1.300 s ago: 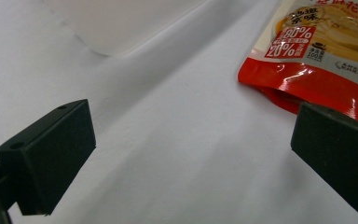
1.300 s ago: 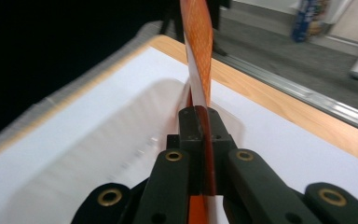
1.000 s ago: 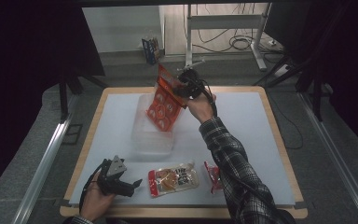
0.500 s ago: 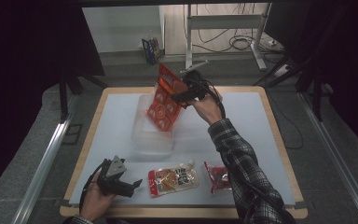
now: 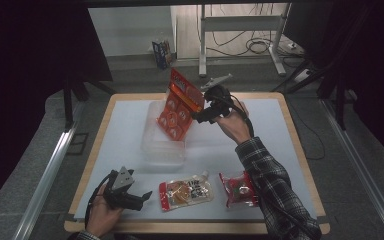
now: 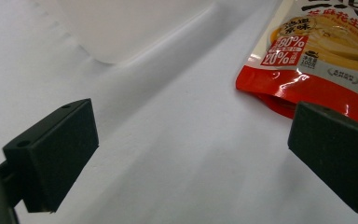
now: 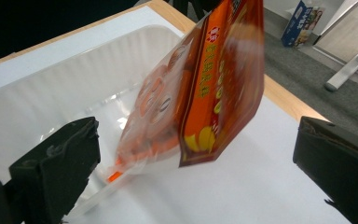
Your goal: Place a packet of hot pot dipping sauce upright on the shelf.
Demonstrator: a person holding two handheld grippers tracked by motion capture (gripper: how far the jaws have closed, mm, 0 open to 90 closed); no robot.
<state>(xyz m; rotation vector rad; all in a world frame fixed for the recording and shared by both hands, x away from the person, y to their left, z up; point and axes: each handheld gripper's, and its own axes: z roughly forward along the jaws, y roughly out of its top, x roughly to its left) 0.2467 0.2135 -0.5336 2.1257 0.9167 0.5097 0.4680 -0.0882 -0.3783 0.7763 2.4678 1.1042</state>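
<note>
An orange snack bag (image 5: 179, 103) (image 7: 205, 88) leans tilted with its lower end inside a clear plastic tub (image 5: 162, 147) (image 7: 51, 93) at the middle of the white table. My right gripper (image 5: 200, 116) (image 7: 196, 140) is just right of the bag. Its jaws have just been opening and now stand wide, and the pads do not touch the bag ahead of them. My left gripper (image 5: 142, 197) (image 6: 191, 135) rests open near the front left edge, with bare table between its jaws. A red-and-clear snack packet (image 5: 186, 191) (image 6: 317, 46) lies just right of it.
A small red packet (image 5: 237, 189) lies at the front, beside the person's right sleeve. The table's wooden rim (image 5: 190, 227) runs along the front. Beyond the far edge, a blue box (image 5: 162, 52) and metal stand legs (image 5: 202, 45) stand on the floor.
The right gripper opened, let go of the orange bag and drew back to the right. The bag stays leaning in the tub. The left gripper has not moved.
</note>
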